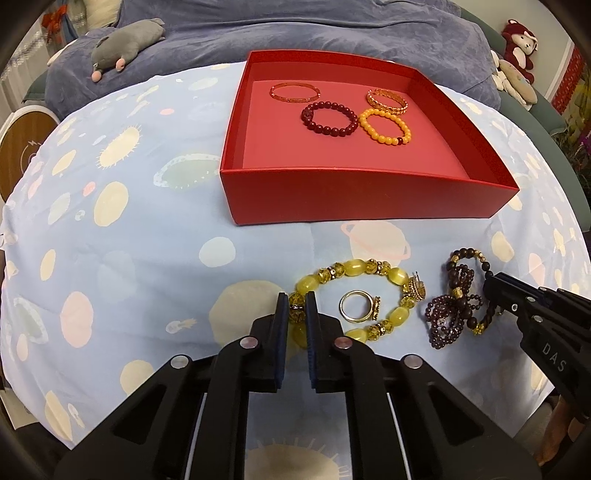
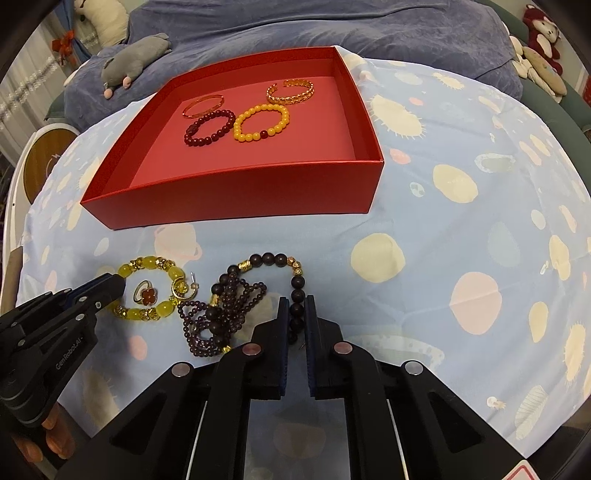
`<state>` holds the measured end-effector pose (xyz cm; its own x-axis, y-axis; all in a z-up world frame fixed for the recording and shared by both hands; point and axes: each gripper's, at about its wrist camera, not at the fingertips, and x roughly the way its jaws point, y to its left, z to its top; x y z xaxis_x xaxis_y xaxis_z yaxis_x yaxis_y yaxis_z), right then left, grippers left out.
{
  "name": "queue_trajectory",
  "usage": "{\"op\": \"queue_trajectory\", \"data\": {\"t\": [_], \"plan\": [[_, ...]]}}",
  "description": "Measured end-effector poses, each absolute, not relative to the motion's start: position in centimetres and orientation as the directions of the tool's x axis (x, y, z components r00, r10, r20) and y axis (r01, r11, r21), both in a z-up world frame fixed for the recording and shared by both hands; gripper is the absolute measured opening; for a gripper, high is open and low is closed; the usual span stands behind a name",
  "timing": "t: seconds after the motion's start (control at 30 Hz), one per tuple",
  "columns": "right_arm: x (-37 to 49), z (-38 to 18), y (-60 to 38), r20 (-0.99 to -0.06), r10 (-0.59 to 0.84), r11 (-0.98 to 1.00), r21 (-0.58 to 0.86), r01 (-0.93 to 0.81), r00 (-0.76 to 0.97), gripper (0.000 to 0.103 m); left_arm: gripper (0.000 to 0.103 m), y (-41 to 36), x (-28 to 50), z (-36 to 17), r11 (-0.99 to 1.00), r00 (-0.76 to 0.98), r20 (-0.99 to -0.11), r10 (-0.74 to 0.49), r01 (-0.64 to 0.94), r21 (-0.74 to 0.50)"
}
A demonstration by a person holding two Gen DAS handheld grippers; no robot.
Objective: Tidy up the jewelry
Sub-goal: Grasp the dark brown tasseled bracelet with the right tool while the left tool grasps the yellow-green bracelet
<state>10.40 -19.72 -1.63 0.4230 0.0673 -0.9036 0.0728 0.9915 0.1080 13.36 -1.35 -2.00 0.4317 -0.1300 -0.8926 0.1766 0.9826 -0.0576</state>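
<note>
A red box (image 1: 369, 195) (image 2: 236, 195) holds several bracelets: a dark red bead one (image 1: 330, 119), an orange bead one (image 1: 385, 128) and two gold bangles. On the cloth in front lie a yellow bead bracelet (image 1: 358, 299) (image 2: 147, 291) with a gold ring (image 1: 356, 305) (image 2: 146, 293) inside it, and a dark bead bracelet tangled with a purple bead string (image 1: 460, 299) (image 2: 258, 291). My left gripper (image 1: 296, 306) (image 2: 110, 288) is shut on the yellow bracelet's left side. My right gripper (image 2: 296, 312) (image 1: 491, 291) is shut on the dark bead bracelet's right side.
The table wears a light blue cloth with planet prints (image 1: 129, 229). Behind it is a blue-covered sofa (image 1: 295, 29) with a grey plush toy (image 1: 125, 44) and red and white plush toys (image 1: 517, 55). A round wooden object (image 1: 18, 155) stands at the left.
</note>
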Motion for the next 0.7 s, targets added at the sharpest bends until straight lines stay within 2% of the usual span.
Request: {"op": "queue_trajectory", "data": {"t": [0.7], "plan": [[6.5, 3.9, -19.1, -0.849, 0.134, 0.985, 0.170, 0.023, 0.511, 0.008, 0.009, -1.3, 9.8, 2.6, 0.970, 0.441, -0.872, -0.213, 0.204, -0.133]]}}
